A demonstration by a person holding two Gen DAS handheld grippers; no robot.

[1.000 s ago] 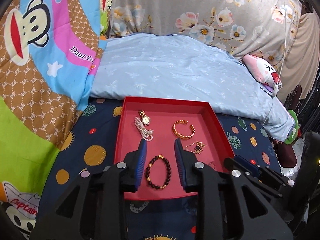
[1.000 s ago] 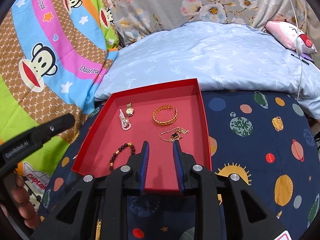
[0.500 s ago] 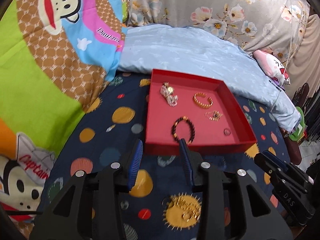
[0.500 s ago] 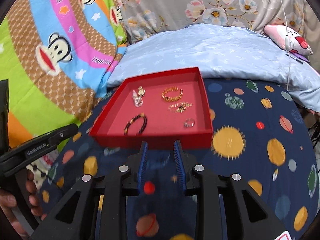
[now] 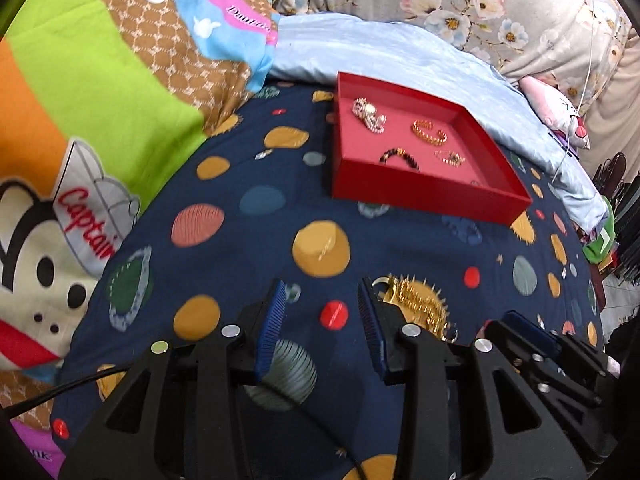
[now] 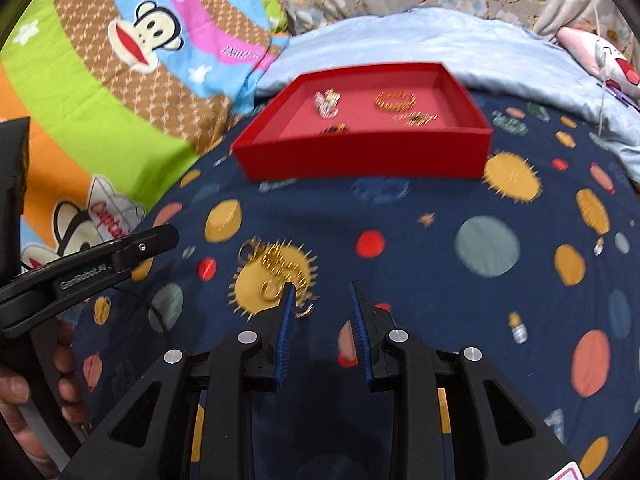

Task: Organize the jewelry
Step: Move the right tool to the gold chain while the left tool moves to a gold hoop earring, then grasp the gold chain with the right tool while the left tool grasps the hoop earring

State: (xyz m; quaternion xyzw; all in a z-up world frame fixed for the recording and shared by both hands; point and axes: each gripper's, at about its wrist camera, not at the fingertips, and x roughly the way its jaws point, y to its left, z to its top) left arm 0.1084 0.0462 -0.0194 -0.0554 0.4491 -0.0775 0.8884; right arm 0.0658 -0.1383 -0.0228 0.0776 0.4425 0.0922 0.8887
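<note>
Apparently positioned to collect it next, both black hand-held grippers, left gripper (image 5: 322, 314) and right gripper (image 6: 322, 304), hovered empty with jaws parted over loose gold chain jewellery (image 6: 280, 272) lying between them on the planet-patterned navy bedspread (image 6: 420, 256), the red rectangular cardboard tray (image 6: 360, 158) of sorted pieces farther ahead.

We see the gold jewelry pile (image 6: 280, 270) blurred, partly behind our right tool (image 6: 322, 300); the tray's near wall (image 6: 360, 156) hides the dark bracelet (image 6: 334, 129).
</note>
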